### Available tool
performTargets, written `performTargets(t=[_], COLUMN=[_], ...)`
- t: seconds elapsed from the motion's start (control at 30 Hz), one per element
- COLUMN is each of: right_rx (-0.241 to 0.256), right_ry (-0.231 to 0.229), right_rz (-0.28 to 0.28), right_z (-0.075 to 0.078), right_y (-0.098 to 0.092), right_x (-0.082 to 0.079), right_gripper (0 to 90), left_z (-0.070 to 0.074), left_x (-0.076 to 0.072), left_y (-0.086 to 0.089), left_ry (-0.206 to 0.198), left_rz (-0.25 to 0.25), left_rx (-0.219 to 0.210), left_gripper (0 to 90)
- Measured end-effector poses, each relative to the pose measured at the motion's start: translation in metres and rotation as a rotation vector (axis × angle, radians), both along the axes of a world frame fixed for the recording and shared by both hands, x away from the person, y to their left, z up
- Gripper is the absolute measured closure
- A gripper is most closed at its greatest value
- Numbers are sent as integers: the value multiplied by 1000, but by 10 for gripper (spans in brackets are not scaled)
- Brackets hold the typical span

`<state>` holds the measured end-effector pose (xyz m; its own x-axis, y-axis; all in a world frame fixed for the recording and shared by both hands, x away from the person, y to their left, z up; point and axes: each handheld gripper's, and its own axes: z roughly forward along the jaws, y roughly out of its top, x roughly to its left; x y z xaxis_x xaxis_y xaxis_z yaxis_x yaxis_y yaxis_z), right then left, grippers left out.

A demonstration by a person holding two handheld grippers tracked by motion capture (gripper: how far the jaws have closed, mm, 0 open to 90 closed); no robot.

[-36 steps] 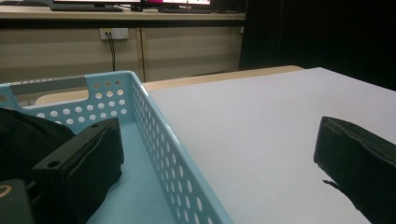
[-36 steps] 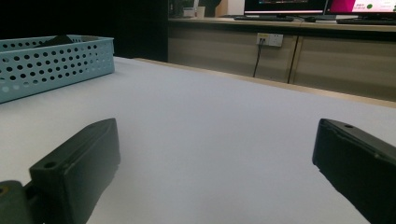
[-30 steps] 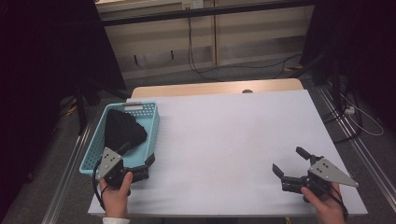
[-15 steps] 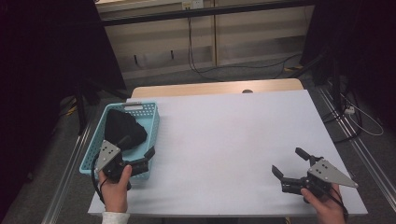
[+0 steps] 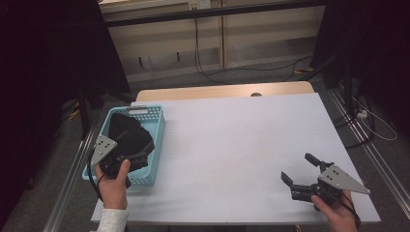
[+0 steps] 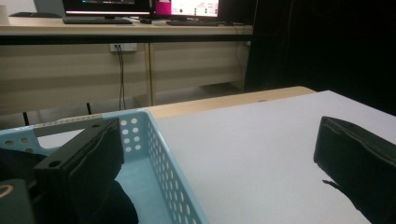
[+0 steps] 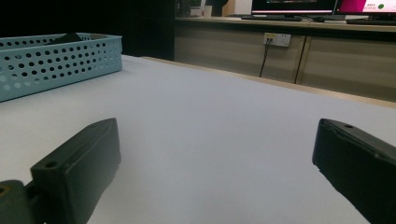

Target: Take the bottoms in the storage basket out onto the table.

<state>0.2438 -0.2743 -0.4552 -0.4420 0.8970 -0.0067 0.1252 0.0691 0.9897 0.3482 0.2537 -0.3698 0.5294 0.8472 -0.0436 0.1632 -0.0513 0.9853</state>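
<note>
Since a second ago the left gripper (image 5: 131,157) has shifted over the blue basket (image 5: 155,140), jaws spread astride its wall above the black cloth (image 5: 129,133). Lower squarely (avoid the rim). Right gripper (image 5: 300,170) rests spread on the worktop (image 5: 241,140).

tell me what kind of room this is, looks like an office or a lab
Probably a lab or office workroom set up for recording. A white table sits on a carpeted floor, a desk behind holds lit monitors and a keyboard, and cables hang from a wall socket.
</note>
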Motion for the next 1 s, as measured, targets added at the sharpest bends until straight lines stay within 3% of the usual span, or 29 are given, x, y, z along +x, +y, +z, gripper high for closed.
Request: performTargets(t=[0.3, 0.47, 0.77, 1.0], right_rx=[1, 1, 1, -3], right_ry=[-2, -3, -2, -6], right_rz=[1, 9, 7, 12], right_z=[0, 1, 0, 1], right_y=[-1, 0, -1, 0], right_x=[0, 0, -1, -1], right_gripper=[3, 2, 2, 3], left_z=[4, 8, 14, 17], left_x=[16, 25, 40, 49], left_y=[5, 6, 1, -2], left_ry=[17, 22, 22, 22], left_rz=[11, 22, 31, 33], left_rx=[-16, -5, -21, -8], left_gripper=[16, 17, 17, 17])
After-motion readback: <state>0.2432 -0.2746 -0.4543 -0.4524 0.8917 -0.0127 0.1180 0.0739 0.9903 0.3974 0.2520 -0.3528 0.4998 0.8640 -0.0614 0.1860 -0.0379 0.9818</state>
